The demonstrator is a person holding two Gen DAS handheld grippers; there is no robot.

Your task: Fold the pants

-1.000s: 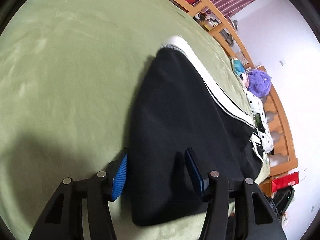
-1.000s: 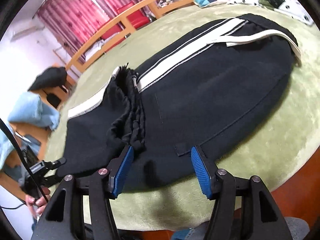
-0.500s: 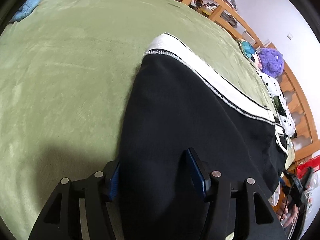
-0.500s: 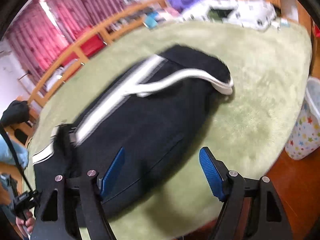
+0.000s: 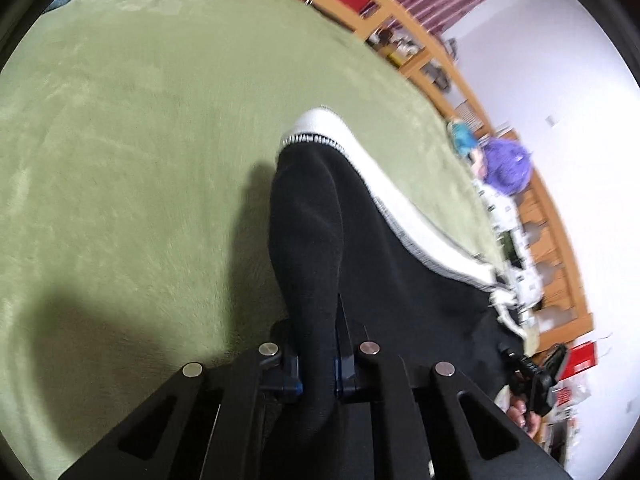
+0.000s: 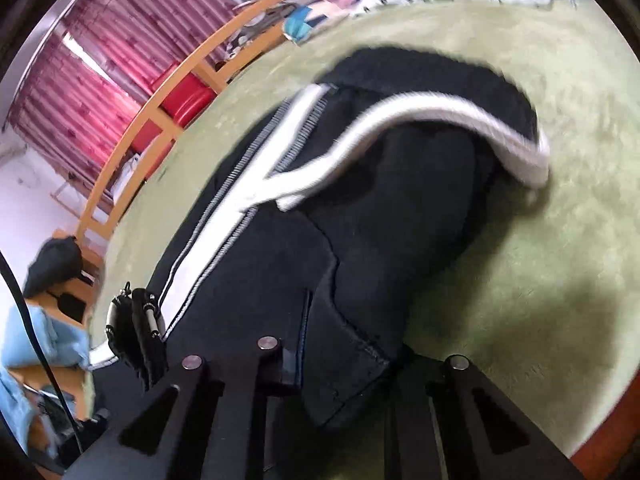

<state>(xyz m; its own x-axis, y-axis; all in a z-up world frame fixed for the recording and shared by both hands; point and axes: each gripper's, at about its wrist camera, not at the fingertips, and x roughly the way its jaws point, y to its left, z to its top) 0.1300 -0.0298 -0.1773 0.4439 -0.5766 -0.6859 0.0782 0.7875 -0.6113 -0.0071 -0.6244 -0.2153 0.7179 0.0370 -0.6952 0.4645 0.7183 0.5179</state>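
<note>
Left gripper [image 5: 317, 364] and right gripper [image 6: 340, 360] were each clamped on black fabric of the white-striped pants [image 6: 400, 216], bunched on the green blanket [image 5: 140, 140].

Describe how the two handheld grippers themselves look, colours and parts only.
Both the left gripper and the right gripper are matte black, with angular arms pierced by triangular cut-outs, round silver pivot pins, and fingers faced with blue pads. No sleeve shows.

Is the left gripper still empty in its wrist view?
No, the left gripper is clamped on a raised fold of the black pants.
</note>
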